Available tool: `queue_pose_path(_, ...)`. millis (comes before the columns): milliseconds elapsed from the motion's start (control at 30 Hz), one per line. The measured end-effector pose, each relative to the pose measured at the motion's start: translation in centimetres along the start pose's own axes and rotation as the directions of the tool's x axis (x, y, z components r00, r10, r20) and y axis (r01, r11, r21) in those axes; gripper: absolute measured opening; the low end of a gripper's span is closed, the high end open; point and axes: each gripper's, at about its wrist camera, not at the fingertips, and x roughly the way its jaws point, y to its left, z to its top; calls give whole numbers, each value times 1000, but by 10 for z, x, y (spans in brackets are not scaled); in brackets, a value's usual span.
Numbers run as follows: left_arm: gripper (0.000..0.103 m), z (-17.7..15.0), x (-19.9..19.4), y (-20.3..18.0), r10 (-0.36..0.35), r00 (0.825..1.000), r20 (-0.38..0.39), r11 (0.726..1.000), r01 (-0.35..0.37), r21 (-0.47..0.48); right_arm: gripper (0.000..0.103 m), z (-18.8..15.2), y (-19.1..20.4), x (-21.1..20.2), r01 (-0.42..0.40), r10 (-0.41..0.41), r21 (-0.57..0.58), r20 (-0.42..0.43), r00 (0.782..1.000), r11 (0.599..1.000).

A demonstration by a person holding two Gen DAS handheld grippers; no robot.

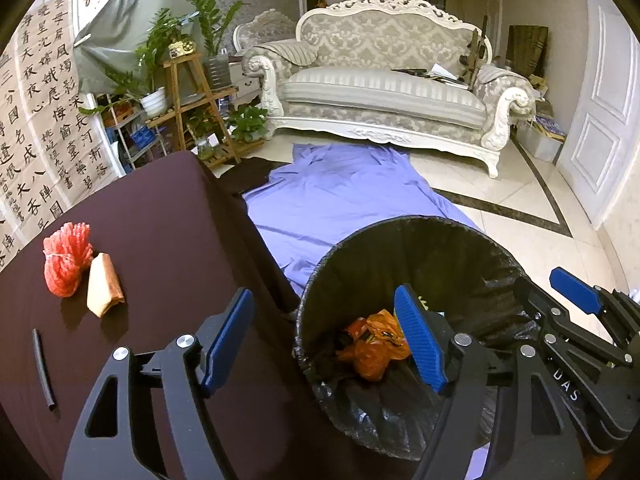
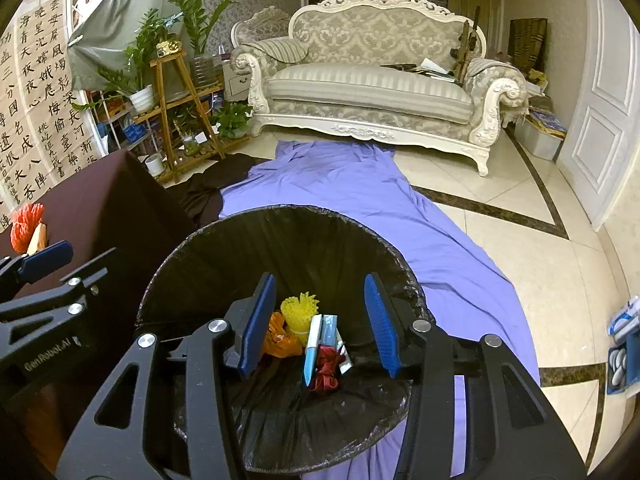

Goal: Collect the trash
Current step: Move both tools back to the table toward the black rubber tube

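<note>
A black-lined trash bin stands on the floor beside a table with a dark brown cloth. My left gripper is open and empty, one finger over the table edge, the other over the bin. My right gripper hangs open above the bin. Below its jaws lie a yellow foam net, a blue-white pen, an orange bag and a red wrapper, none touching the pads. On the table rest a red net bundle, a tan piece and a black tube.
A purple sheet covers the floor between the bin and an ornate white sofa. A wooden plant shelf stands at the back left, a white door on the right. A blue box sits at the right edge.
</note>
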Motion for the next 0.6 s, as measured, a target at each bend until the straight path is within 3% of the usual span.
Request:
queue_pose_path(167, 73, 0, -8, 7, 11, 1000, 10, 1000, -11, -14, 52, 0, 1, -1, -5, 5, 2, 2, 1000, 1000)
queue_pose_path(600, 73, -21, -30, 52, 95, 995, 1, 993, -95, -76, 53, -9, 47, -13, -87, 87, -44, -15, 996, 995)
